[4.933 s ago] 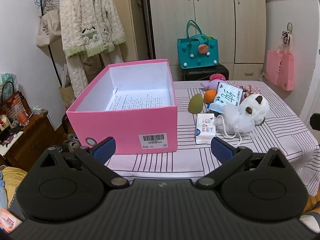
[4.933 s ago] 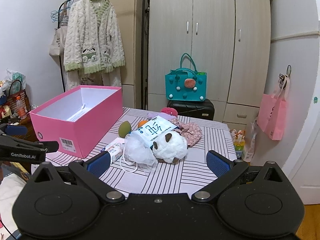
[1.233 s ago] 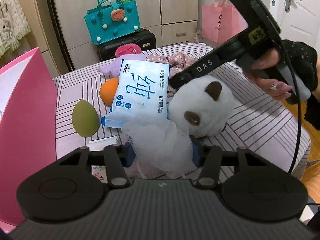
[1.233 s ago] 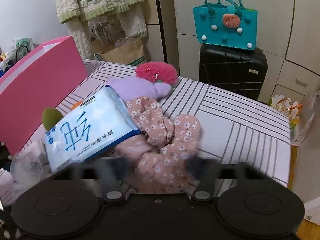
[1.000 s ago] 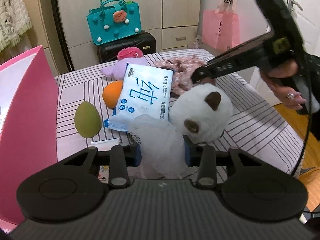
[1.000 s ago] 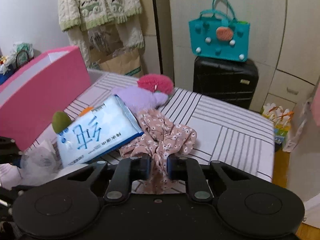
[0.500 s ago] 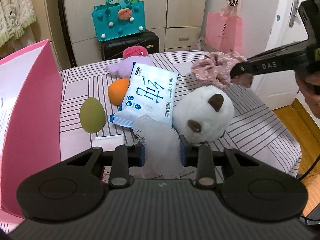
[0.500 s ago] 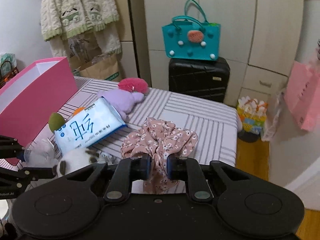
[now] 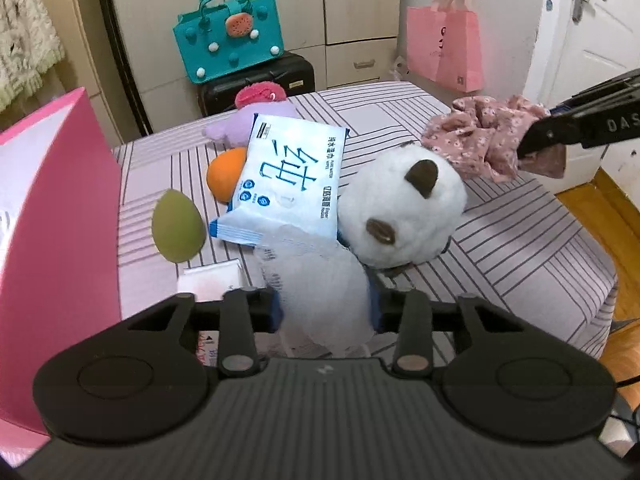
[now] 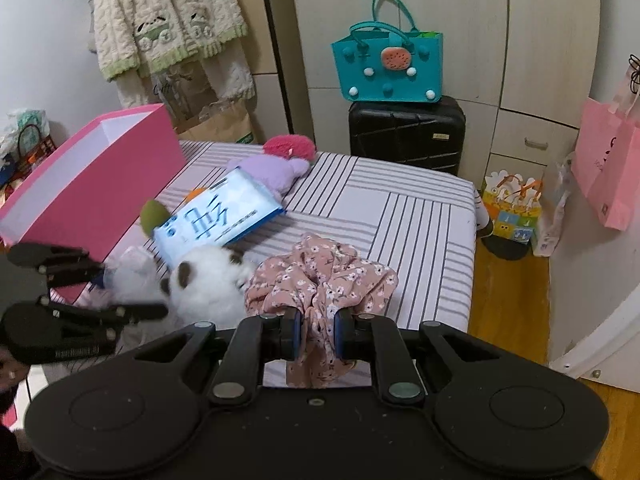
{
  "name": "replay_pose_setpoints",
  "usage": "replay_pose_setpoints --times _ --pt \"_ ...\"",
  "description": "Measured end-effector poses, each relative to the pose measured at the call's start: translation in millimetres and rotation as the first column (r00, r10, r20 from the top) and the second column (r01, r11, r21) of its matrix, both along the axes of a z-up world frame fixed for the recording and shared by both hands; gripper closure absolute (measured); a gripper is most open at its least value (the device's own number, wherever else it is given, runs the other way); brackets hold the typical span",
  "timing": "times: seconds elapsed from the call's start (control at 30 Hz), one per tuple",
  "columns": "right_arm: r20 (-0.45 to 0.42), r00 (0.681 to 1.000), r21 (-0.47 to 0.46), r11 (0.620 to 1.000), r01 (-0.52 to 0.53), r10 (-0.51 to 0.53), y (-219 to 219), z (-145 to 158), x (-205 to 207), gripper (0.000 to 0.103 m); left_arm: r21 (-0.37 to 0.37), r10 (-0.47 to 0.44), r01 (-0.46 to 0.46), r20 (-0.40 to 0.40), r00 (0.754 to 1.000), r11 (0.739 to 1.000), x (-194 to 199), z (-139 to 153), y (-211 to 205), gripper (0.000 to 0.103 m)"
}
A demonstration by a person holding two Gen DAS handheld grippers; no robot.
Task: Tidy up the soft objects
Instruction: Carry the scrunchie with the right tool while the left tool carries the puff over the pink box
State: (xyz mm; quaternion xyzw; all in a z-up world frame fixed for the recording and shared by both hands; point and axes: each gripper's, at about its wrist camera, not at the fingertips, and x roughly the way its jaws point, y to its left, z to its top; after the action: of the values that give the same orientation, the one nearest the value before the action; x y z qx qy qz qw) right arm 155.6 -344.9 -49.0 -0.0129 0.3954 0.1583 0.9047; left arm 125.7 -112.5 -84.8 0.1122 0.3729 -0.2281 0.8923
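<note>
While both tools are clamped, each grips a different soft thing. Left tool (image 9: 325, 312): pads pressed into a white mesh bath pouf (image 9: 316, 280), which bulges up between them, low over the striped bench (image 9: 500, 248). Right tool (image 10: 316, 332): pads squeezed tight on a pink floral scrunchie (image 10: 320, 280), held off the bench; seen from the left wrist, the scrunchie (image 9: 480, 136) hangs in the air at right, above the bench edge.

Just behind the pouf: white round plush with brown ears (image 9: 404, 212), touching it on the right. Small white tissue pack (image 9: 212, 280) lies flat left of the pouf. Blue-and-white wet-wipes pack (image 9: 288, 184) leans tilted over the pouf's far side, its top edge propped on an orange ball (image 9: 224, 172). Olive-green egg-shaped sponge (image 9: 176, 224) stands just left of the wipes, apart from them.

Pink box (image 9: 52, 232) stands open along the bench's left side; white inside wall visible from the right wrist.

Farther back: lilac plush (image 9: 228, 128) and a magenta fuzzy item (image 9: 260, 96), touching each other near the bench's far edge.

Beyond the bench: black suitcase (image 10: 404, 132) with a teal tote bag (image 10: 388, 64) on top, wardrobe doors behind, pink paper bag (image 9: 444, 48) hung at right.
</note>
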Motion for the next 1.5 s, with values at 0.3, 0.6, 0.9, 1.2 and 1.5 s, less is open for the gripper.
replay_pose_setpoints --times 0.3,0.6,0.9,1.2,1.5 --pt "-0.036 0.997 0.009 0.997 -0.071 0.071 10.9 17.7 -24.9 0.085 -0.049 -0.047 0.046 -0.016 0.999 0.998 -12.6 31.4 13.3 0.078" --pt "-0.091 0.976 0.032 0.98 -0.194 0.196 40.0 34.1 -47.7 0.085 -0.027 -0.093 0.091 -0.052 0.994 0.995 -31.4 55.8 31.6 0.078" --pt "-0.135 0.931 0.045 0.941 -0.337 0.339 82.6 47.2 -63.9 0.085 0.004 -0.121 0.122 -0.117 0.986 0.993 -52.8 75.5 56.7 0.078" --pt "-0.125 0.873 0.056 0.882 -0.469 0.472 125.1 59.4 -71.9 0.084 -0.012 -0.068 0.067 -0.134 0.989 0.998 -71.9 88.2 91.2 0.078" --pt "-0.006 0.828 0.108 0.824 -0.556 0.56 162.6 84.2 -62.7 0.084 -0.05 -0.003 0.002 -0.031 1.0 0.999 -78.5 114.3 128.7 0.078"
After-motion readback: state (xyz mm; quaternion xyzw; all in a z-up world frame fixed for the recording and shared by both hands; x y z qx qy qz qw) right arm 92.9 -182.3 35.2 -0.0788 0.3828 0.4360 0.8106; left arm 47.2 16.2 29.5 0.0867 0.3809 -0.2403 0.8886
